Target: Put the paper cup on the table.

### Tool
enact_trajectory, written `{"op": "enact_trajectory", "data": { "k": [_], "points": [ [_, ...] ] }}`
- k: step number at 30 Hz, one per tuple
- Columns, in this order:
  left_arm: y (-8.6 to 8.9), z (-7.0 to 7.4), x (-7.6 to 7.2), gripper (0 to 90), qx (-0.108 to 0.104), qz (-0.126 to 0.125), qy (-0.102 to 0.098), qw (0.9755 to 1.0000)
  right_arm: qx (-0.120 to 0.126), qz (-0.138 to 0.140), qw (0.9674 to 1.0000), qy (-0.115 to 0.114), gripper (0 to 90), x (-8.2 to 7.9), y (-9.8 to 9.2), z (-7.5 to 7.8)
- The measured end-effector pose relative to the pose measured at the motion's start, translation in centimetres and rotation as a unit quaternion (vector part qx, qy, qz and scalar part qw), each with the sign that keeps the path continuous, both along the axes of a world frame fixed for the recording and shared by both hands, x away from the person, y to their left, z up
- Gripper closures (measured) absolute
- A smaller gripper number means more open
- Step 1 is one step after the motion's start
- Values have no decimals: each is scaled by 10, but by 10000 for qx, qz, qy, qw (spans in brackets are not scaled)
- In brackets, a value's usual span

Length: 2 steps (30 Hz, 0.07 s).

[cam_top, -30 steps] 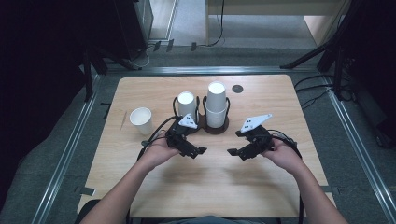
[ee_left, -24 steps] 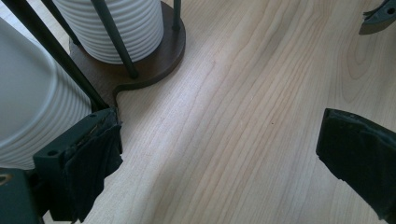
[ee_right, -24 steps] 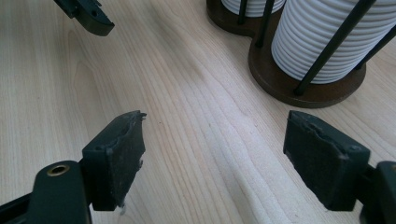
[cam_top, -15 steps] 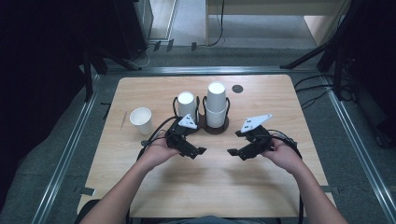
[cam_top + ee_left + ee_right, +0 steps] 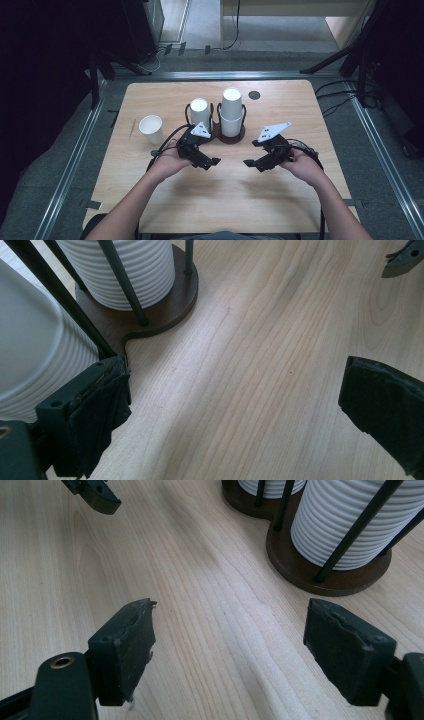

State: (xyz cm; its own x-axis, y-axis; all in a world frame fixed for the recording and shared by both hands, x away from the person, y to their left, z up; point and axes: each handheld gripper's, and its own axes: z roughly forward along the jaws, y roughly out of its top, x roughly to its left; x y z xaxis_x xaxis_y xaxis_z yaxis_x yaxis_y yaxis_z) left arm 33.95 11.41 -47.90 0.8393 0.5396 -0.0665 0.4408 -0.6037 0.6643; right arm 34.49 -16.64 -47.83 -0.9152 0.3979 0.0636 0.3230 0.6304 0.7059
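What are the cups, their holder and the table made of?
Cups: likely paper, matte white, fine ribbed walls. Holder base: looks like dark brown wood, smooth; its thin black rods seem metal. Table: light wood or wood-look laminate, visible grain, slight sheen.

From my seat the high view is evenly lit from above: the table glows pale while the floor at nine and three o'clock sinks into near black. Soft shadows sit under the hands at six o'clock. That picture is a little soft and grainy. Both gripper views are brighter and sharper on the wood grain; I see a mild sheen running from twelve towards six. The near black pads blur slightly, and the white cups look almost washed out.
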Motion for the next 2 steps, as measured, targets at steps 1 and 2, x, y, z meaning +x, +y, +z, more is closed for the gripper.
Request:
{"op": "enact_trajectory", "data": {
  "k": [1, 2],
  "points": [
    [0, 0, 0, 6, -10, 9, 3, 10000, -2, 5, 10000, -2, 206, 0, 0, 0],
    [0, 0, 0, 6, -14, 6, 11, 10000, -3, 4, 10000, -1, 206, 0, 0, 0]
  ]
}}
